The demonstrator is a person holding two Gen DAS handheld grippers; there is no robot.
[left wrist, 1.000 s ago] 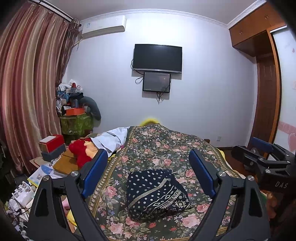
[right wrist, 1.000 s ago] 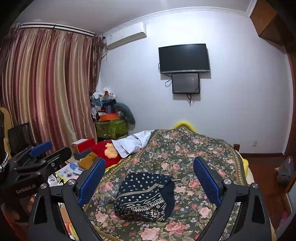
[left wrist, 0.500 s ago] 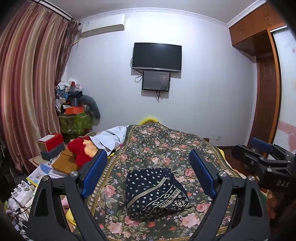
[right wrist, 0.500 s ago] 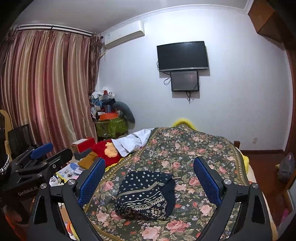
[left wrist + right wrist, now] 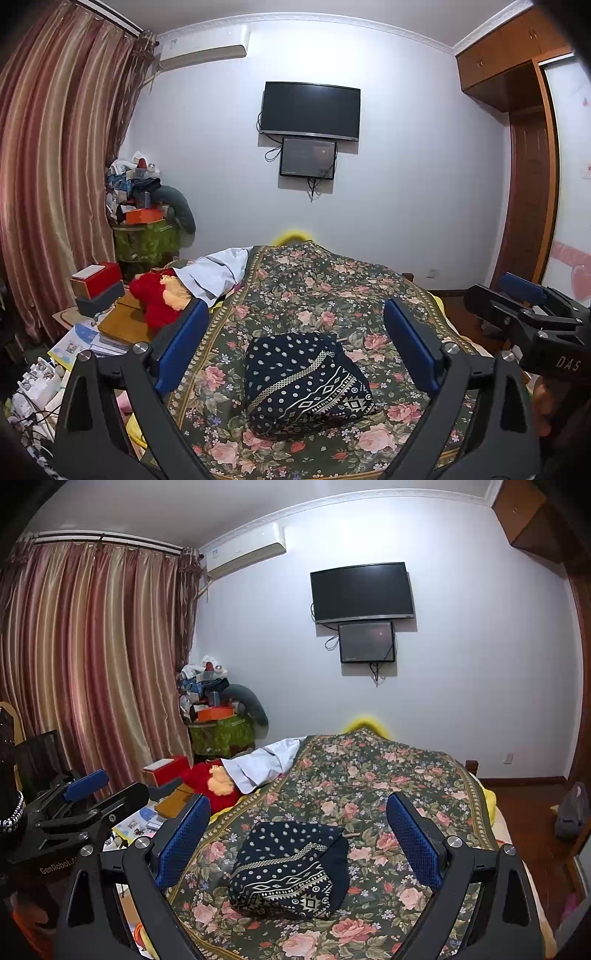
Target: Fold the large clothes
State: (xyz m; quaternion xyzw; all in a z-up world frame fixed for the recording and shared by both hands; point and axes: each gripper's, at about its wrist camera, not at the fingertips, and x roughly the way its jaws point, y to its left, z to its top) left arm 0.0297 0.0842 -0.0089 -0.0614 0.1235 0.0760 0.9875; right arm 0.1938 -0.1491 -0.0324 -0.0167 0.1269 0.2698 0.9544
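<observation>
Clothes here come down to one dark patterned garment (image 5: pixel 306 380), already folded into a compact bundle and lying on the floral bedspread (image 5: pixel 332 288) near the bed's close end. Going down in size, the bed fills the middle of both views, with a red plush toy (image 5: pixel 155 299) and stacked boxes off its left side.

The left gripper (image 5: pixel 293 343) hangs above the bundle, well apart from it; its jaws are opening and nothing lies between them. The right gripper (image 5: pixel 295 836) also stands wide and empty.

The bundle lies ahead of and below both grippers, about centred between the left one's fingers and slightly left of centre for the right. Its long axis runs roughly across the bed. Neither hand looks clearly nearer. Folding appears finished.
</observation>
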